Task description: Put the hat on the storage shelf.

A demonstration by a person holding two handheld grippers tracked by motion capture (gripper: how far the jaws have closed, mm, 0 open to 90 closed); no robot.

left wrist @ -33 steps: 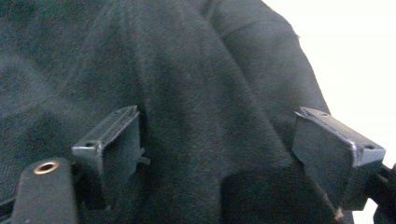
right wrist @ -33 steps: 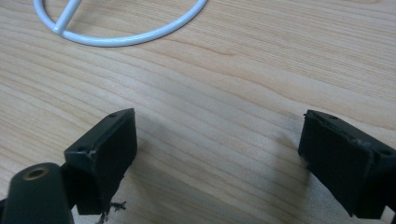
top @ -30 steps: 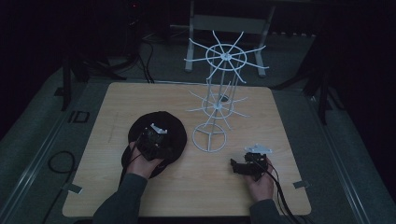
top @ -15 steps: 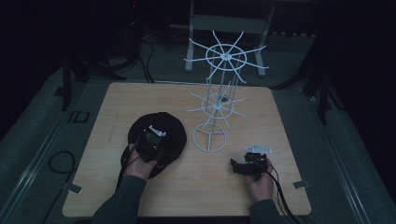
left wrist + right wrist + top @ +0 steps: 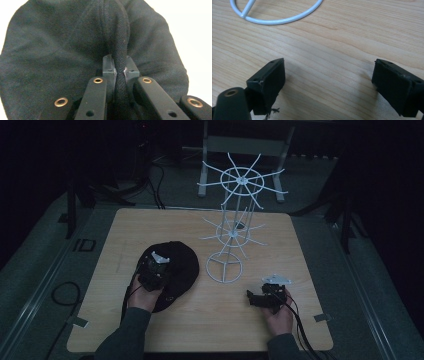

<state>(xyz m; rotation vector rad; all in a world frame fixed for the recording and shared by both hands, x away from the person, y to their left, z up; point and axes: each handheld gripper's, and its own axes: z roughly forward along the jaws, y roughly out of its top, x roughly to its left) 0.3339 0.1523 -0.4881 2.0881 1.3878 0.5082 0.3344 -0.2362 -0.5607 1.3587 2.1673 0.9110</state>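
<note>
A black cap [image 5: 179, 265] lies on the left half of the wooden table [image 5: 150, 222]. My left gripper [image 5: 155, 269] sits on top of it, held from below by a hand. In the left gripper view its jaws have just been closing, and the left gripper [image 5: 120, 66] now pinches a raised fold of the cap's dark fabric [image 5: 62, 45] between its pads. My right gripper [image 5: 256, 299] rests low over the table at the right. It [image 5: 329, 80] stands open with bare wood between the fingers.
A tall white wire rack [image 5: 235, 232] with spoked tiers stands at the table's middle. Its round base ring [image 5: 277, 20] lies just ahead of the right gripper. Cables trail off the near edge, and dark floor surrounds the table.
The left hand has shifted a little over the cap. The right hand and the rack have not moved.
</note>
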